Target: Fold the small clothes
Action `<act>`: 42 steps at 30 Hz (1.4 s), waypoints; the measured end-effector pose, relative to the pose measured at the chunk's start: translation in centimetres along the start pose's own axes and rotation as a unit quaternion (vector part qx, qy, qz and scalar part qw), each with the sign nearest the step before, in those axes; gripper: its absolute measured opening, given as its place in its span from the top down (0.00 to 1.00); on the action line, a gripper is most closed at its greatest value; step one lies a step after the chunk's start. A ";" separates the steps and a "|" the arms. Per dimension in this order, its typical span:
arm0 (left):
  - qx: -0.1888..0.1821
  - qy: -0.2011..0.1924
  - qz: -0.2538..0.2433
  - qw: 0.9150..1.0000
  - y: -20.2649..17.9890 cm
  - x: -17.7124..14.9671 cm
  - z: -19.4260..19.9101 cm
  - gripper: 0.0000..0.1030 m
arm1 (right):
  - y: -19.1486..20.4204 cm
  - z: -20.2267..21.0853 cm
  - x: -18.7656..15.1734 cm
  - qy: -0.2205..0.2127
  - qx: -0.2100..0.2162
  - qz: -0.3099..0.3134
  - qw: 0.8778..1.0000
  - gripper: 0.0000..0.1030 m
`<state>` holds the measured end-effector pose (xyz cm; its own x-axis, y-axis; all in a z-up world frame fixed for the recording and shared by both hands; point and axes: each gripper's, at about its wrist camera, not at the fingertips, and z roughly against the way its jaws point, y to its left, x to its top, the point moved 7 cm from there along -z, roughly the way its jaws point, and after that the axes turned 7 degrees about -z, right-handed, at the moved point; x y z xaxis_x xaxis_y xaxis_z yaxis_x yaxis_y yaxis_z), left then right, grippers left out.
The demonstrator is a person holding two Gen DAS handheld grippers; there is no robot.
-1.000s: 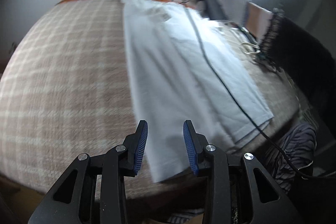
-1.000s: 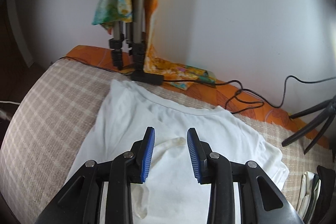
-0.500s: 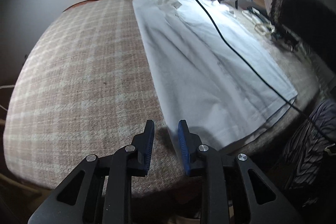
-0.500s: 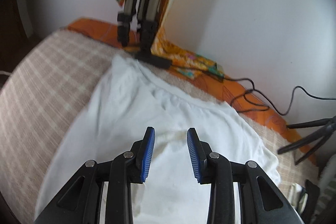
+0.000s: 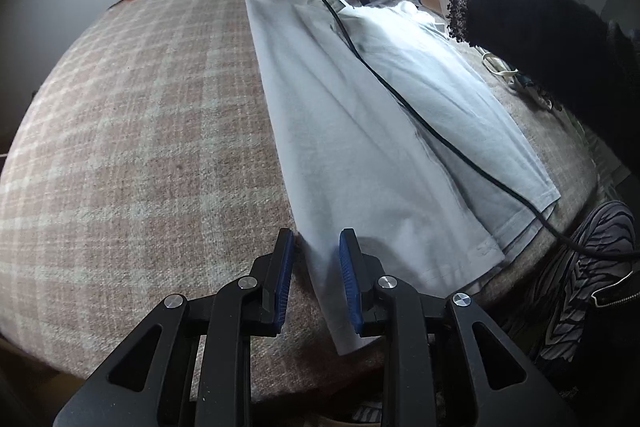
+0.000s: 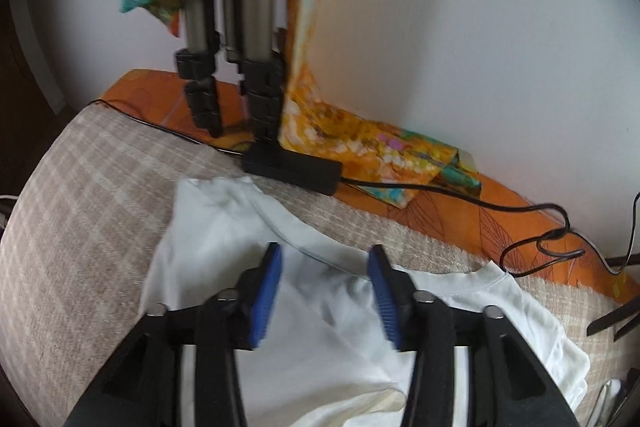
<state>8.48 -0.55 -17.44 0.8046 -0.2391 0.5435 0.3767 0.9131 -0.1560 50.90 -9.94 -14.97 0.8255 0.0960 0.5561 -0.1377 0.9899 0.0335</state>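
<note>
thin white cotton t-shirt [image 5: 372, 131] is lying flat on the pink plaid blanket [image 5: 140, 131]. left gripper [image 5: 314, 277] is straddling its hem corner, fingers narrowly parted, not pinching. right gripper [image 6: 325, 297] is opening over the collar (nothing held). soft, floppy stuff, so i'd be pinching edges.

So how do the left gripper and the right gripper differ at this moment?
The left gripper stands narrow over the hem corner of the white shirt; the right gripper stands wide at the collar end. The left gripper's jaws have just been closing, the right gripper's opening. Both have blue pads, and neither visibly pinches the cloth.
</note>
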 end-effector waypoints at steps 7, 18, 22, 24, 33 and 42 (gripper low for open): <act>-0.003 -0.001 0.006 1.000 0.1 0.4 -0.4 0.77 | 0.9 0.3 -0.9 0.000 0.028 0.025 0.999 0.84; 0.000 -0.002 0.002 1.000 0.3 0.3 -0.5 0.77 | 0.3 3.3 0.8 -0.052 0.053 -0.018 0.997 0.61; 0.001 -0.002 0.001 1.000 0.2 0.3 -0.6 0.77 | 2.2 3.5 1.9 -0.055 0.095 -0.012 0.994 0.61; 0.000 -0.002 0.001 1.000 0.2 0.3 -0.6 0.77 | 3.2 3.2 2.1 -0.051 0.106 -0.005 0.993 0.61; -0.001 0.000 0.002 1.000 0.2 0.5 -0.7 0.77 | 4.2 -1.1 1.6 -0.029 -0.028 0.038 0.998 0.68; 0.012 -0.033 0.009 0.999 0.4 1.3 1.0 0.77 | 0.6 4.8 0.7 -0.058 0.015 -0.029 0.998 0.65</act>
<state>9.24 -0.21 -15.94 0.7790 -0.2014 0.5938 0.3512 0.9247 -0.1471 48.73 -9.76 -10.61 0.7639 0.0250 0.6448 -0.1102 0.9896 0.0922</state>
